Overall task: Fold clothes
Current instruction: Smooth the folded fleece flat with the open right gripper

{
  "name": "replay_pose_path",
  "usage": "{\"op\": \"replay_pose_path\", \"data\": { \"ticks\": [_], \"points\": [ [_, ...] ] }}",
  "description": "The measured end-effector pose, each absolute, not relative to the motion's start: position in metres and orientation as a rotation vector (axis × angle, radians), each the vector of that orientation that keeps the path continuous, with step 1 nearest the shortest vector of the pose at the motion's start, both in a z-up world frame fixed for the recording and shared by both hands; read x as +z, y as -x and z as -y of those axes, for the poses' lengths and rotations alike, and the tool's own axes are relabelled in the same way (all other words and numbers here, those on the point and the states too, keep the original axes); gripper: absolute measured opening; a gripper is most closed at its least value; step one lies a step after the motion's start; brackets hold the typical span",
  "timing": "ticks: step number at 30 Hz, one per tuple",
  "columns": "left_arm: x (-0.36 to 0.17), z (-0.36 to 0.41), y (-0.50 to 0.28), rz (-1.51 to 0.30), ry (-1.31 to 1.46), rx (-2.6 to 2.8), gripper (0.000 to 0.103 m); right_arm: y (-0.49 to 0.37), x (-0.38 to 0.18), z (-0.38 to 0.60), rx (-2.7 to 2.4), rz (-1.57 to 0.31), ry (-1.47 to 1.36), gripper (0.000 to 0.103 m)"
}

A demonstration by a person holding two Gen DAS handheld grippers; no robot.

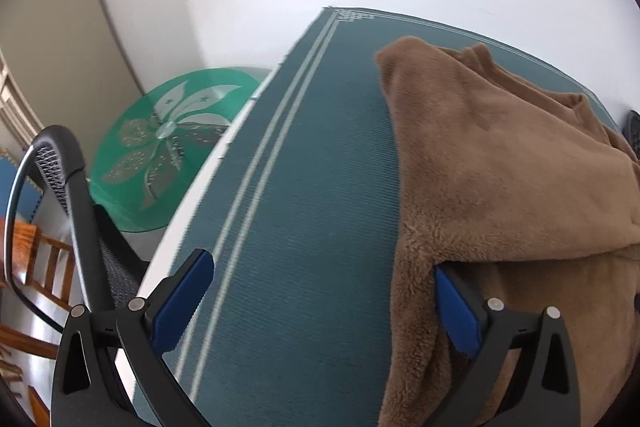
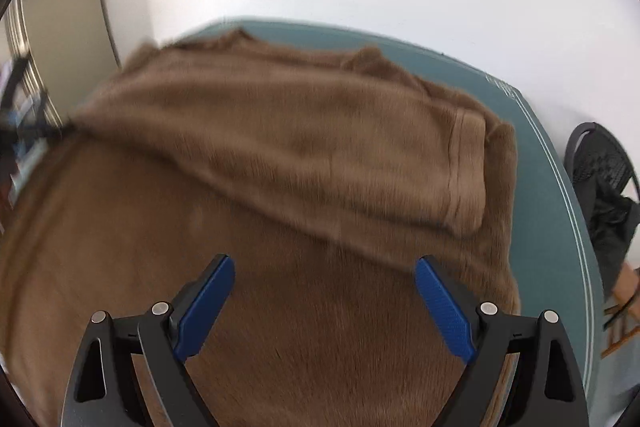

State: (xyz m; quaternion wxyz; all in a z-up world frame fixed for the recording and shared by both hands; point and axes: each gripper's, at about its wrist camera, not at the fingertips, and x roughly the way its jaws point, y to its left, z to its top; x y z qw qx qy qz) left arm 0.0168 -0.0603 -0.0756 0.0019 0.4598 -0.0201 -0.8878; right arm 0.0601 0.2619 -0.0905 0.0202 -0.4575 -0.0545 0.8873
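A brown fleece garment lies partly folded on a teal mat, filling the right half of the left wrist view. My left gripper is open at the garment's left edge; its right finger pokes under a fold of the fleece, its left finger is over bare mat. In the right wrist view the same garment spreads wide, a cuffed sleeve folded across it. My right gripper hangs open above the fleece, nothing between its fingers.
The teal mat covers a white table against a white wall. A black mesh chair and a green round glass table stand off the left edge. Another black chair is at the right.
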Motion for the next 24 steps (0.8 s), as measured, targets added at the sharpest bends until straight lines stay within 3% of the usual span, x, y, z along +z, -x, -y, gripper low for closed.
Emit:
{"op": "replay_pose_path", "data": {
  "ticks": [3, 6, 19, 24],
  "points": [
    [-0.079, 0.070, -0.015, 0.030, -1.427, -2.770, 0.103, -0.060, -0.096, -0.275, 2.741, 0.059, 1.437, 0.094],
    [-0.085, 0.084, -0.013, -0.047, -1.449, -2.752, 0.103, -0.054, -0.099, -0.285, 2.723, -0.024, 1.465, 0.101],
    [-0.088, 0.090, -0.008, -0.015, -1.491, -2.775, 0.103, -0.062, -0.100, -0.288, 2.703, 0.033, 1.560, 0.102],
    [-0.081, 0.098, -0.028, -0.095, -1.587, -2.809, 0.103, -0.097, -0.087, -0.295, 2.769, 0.033, 1.520, 0.102]
  ]
}}
